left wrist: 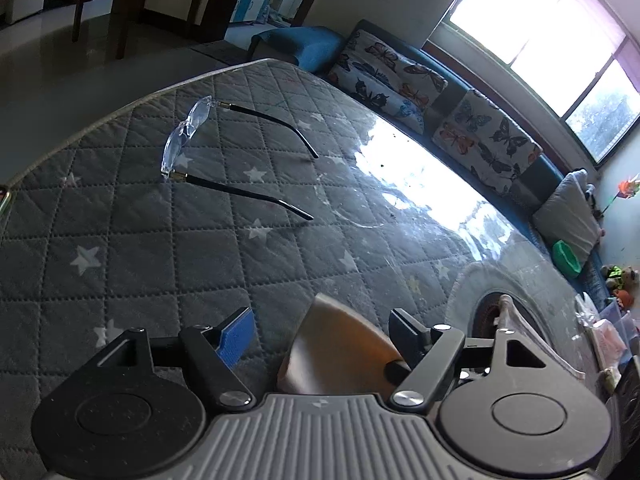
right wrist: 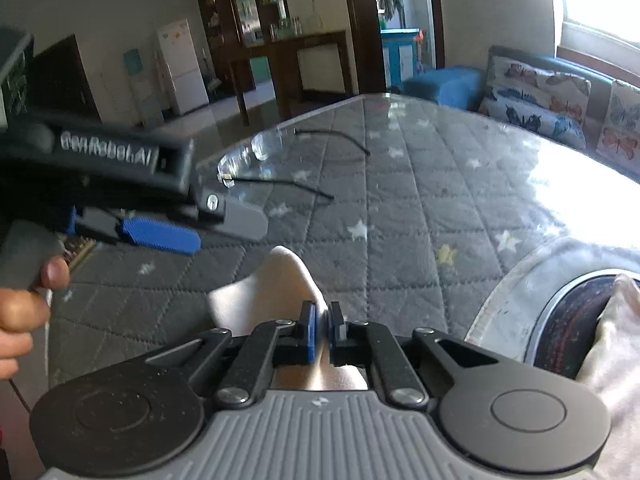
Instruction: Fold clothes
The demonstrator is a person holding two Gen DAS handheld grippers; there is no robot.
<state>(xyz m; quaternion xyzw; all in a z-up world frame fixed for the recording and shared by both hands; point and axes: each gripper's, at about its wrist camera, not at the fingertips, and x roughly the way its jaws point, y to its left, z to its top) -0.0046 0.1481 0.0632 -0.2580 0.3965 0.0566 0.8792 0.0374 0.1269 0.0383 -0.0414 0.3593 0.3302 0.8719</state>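
A pale beige garment [right wrist: 276,292] is held up over the table. My right gripper [right wrist: 323,330] is shut on it, and a fold rises ahead of the jaws. In the left wrist view the same cloth [left wrist: 340,344] sits between the wide-open jaws of my left gripper [left wrist: 320,332], nearer the right finger, with no grip on it. The left gripper also shows in the right wrist view [right wrist: 160,236], at the left with its blue pad and a hand on its handle.
The table [left wrist: 120,248] has a grey quilted star cover under clear plastic. Rimless glasses [left wrist: 188,132] lie open at its far left. A round basin [right wrist: 560,300] with cloth in it stands at the right. A sofa with butterfly cushions [left wrist: 400,76] runs behind the table.
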